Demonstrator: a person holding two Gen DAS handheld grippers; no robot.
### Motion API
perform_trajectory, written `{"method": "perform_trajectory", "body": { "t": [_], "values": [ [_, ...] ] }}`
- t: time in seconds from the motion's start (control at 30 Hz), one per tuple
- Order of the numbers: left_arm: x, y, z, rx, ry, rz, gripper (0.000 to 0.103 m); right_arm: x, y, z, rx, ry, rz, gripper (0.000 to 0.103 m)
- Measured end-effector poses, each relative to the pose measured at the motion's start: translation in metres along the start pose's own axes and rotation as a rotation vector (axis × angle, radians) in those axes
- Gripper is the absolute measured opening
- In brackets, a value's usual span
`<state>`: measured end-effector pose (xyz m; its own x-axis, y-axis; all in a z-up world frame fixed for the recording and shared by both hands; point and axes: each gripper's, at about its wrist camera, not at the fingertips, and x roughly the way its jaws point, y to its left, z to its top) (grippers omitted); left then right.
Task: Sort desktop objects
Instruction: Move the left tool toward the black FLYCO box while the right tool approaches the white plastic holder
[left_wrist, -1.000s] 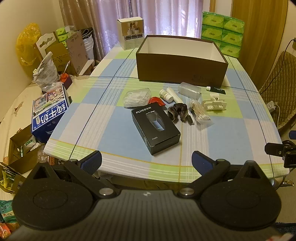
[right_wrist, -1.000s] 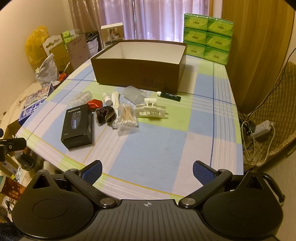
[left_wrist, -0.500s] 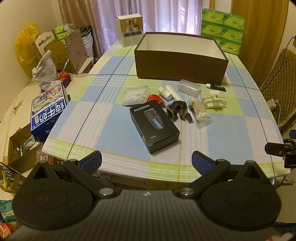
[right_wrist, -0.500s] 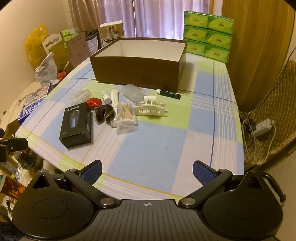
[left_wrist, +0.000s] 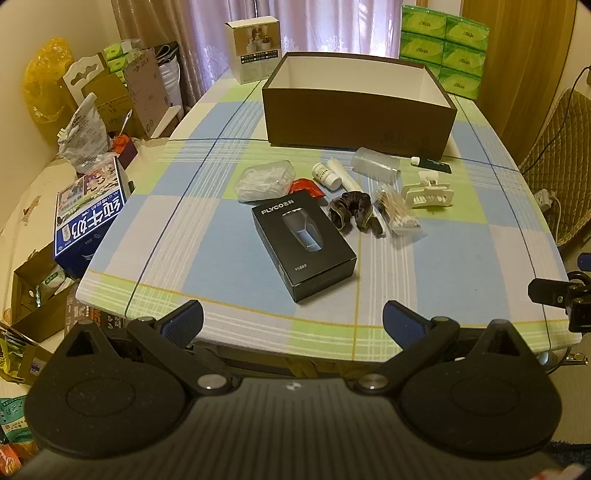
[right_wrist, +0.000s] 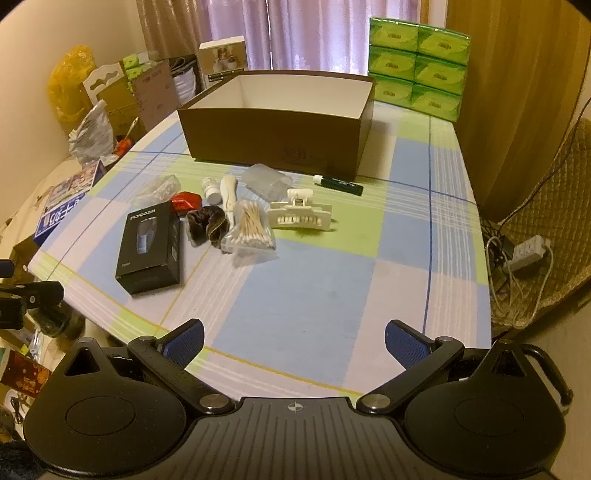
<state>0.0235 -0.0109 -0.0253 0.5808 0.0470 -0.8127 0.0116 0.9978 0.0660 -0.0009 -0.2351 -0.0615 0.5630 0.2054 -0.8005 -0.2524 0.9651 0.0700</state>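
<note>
Black shaver box (left_wrist: 303, 244) nearest worktop's near edge; left tool (left_wrist: 291, 320), right tool (right_wrist: 293, 339) both spread wide, empty. Approach box across narrow sides, lift level, carry to brown box (left_wrist: 356, 107).

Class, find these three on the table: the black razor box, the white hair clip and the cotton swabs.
black razor box (left_wrist: 303, 243), left wrist view, top face
white hair clip (right_wrist: 300, 218), right wrist view, toothed body
cotton swabs (right_wrist: 252, 229), right wrist view, mid-bundle

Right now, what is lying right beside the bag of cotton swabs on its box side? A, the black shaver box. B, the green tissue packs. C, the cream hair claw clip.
C: the cream hair claw clip lies right next to the bag of cotton swabs, toward the brown box.
</note>
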Motion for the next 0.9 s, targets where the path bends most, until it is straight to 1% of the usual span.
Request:
{"method": "perform_trajectory", "body": {
  "t": [0.57, 0.9],
  "values": [
    [0.015, 0.003, 0.008, 0.008, 0.036, -0.005, 0.102, 0.010, 0.006, 0.012, -0.010, 0.014, 0.005, 0.101],
    [0.031, 0.006, 0.013, 0.007, 0.065, -0.021, 0.102, 0.021, 0.007, 0.020, -0.010, 0.024, 0.008, 0.101]
  ]
}}
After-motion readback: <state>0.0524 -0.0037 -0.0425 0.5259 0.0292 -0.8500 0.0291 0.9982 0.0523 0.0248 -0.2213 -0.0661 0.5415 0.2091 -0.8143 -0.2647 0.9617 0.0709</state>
